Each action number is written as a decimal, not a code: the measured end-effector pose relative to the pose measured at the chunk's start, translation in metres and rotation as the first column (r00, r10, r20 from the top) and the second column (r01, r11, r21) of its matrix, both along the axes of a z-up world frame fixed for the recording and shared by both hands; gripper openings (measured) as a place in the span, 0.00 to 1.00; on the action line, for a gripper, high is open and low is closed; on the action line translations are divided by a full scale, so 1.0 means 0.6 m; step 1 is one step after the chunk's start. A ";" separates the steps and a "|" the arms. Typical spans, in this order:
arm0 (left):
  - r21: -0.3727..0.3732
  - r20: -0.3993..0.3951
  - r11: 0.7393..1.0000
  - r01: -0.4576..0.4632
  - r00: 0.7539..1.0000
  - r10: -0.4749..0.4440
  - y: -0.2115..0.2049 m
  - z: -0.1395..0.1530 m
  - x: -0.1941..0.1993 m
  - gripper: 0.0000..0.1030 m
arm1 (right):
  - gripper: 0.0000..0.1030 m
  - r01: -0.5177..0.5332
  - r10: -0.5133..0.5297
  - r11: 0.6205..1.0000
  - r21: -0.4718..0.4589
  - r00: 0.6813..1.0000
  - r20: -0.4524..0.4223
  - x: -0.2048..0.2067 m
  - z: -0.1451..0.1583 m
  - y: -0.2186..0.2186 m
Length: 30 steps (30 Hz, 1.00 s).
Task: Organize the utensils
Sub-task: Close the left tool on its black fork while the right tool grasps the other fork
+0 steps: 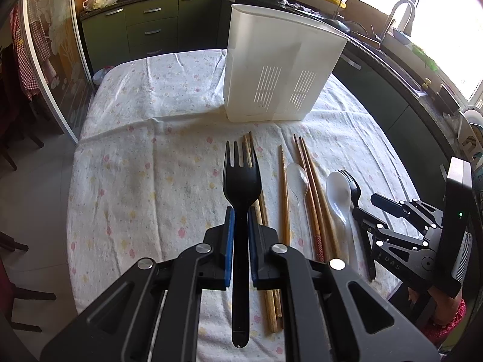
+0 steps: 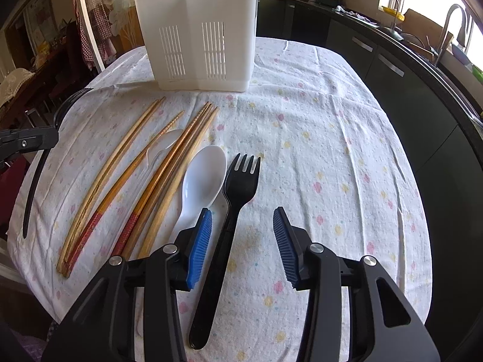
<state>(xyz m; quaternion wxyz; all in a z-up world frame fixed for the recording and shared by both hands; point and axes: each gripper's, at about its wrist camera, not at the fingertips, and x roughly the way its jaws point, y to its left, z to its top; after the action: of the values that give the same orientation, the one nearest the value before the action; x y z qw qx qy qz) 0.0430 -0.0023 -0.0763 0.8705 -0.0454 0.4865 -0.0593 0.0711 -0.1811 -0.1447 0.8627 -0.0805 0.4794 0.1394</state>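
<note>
The left hand-held gripper (image 1: 240,235), angled downward above the desk (image 1: 135,166), pinches a black fork (image 1: 241,187) by its handle. The right hand-held gripper (image 2: 243,235), jaws spread, straddles a second black fork (image 2: 232,211) lying beside the white spoon (image 2: 202,187).

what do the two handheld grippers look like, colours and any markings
Both the left gripper and the right gripper are matte black, angular linkage frames with round silver pivot screws. Each finger carries a blue ribbed pad. Seen from the left wrist, the right gripper shows pale lettering, partly hidden, and a small green light on its body. A red patterned sleeve shows beneath it.
</note>
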 end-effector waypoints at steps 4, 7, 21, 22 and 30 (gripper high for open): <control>-0.002 0.003 1.000 0.004 1.000 -0.004 0.002 0.001 -0.001 0.08 | 0.31 0.008 -0.008 1.000 0.001 1.000 -0.008 0.009 -0.009 0.005; -0.002 0.003 1.000 0.010 1.000 -0.010 0.002 0.000 0.000 0.08 | 0.29 0.012 -0.012 1.000 0.011 1.000 -0.010 0.014 -0.009 0.008; -0.017 0.017 1.000 0.020 1.000 -0.020 0.003 0.003 -0.003 0.09 | 0.09 0.009 -0.005 0.993 0.118 0.999 -0.034 0.017 -0.005 0.001; -0.018 0.020 1.000 0.019 1.000 -0.018 0.005 0.004 -0.003 0.09 | 0.09 0.006 -0.002 0.989 0.146 1.000 -0.029 0.017 0.000 -0.004; -0.065 0.082 0.997 0.028 0.996 -0.023 0.008 0.039 0.002 0.08 | 0.09 -0.022 -0.006 0.938 0.346 0.997 0.078 0.004 0.084 -0.051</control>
<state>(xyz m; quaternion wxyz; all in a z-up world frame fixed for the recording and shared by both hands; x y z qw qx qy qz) 0.0443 0.0026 -0.0531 0.8868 -0.0655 0.4490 -0.0883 0.0735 -0.2115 -0.0946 0.8809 0.0655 0.4129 0.2218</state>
